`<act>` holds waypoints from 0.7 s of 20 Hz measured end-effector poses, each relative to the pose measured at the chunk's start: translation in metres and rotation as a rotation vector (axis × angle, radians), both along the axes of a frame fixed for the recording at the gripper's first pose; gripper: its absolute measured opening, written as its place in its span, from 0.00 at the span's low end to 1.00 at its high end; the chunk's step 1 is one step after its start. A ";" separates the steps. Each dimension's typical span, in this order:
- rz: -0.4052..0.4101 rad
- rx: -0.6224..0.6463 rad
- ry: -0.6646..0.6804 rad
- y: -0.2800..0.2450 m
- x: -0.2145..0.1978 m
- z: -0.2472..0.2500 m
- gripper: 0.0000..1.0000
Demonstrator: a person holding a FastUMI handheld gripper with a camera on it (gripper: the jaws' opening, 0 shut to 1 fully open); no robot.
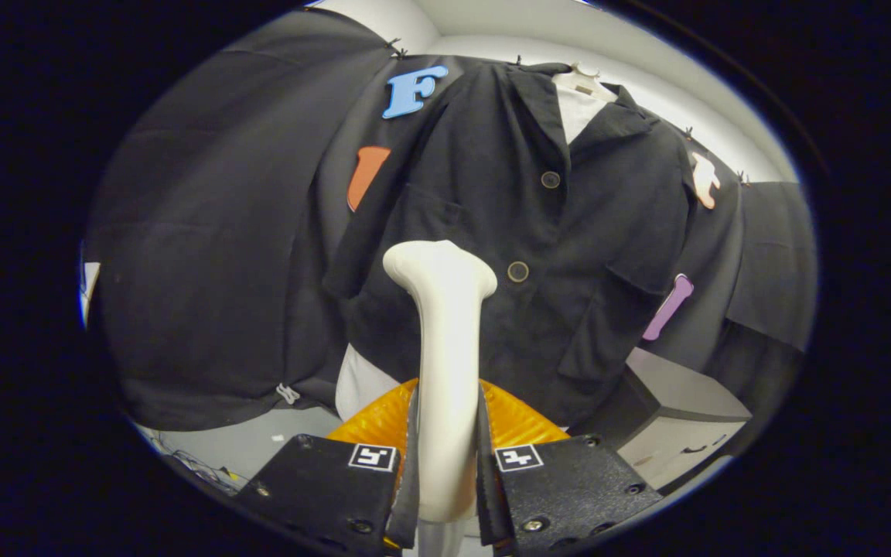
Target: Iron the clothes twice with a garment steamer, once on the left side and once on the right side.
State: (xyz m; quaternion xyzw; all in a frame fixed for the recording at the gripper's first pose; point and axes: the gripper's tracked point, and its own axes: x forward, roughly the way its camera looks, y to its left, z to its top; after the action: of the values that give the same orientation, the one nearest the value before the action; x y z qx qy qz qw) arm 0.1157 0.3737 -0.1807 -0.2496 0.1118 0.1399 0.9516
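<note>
Cream plastic garment steamer [445, 340] is clamped by its handle between both fingers of the hand-held gripper [447, 472]. Long axis runs straight ahead from the fingers; head points at the black shirt [523, 232], beside its lower button [517, 271]. Judged: a stroke is in hand; next move calls for keeping the head against the cloth

Background of the booth: a white hanger [586, 75] at the top; a grey box [677, 410] low on the right; a ribbed orange object [515, 422] below; tangled cables [198, 464] on the pale floor [260, 441].
</note>
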 end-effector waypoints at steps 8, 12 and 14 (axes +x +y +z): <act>-0.011 -0.069 0.117 -0.030 -0.018 -0.066 0.33; -0.025 -0.080 0.145 -0.045 -0.024 -0.076 0.33; -0.023 -0.072 0.138 -0.049 -0.032 -0.068 0.33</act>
State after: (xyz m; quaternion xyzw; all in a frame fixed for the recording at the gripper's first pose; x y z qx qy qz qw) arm 0.0840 0.3244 -0.2482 -0.2722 0.1849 0.1415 0.9336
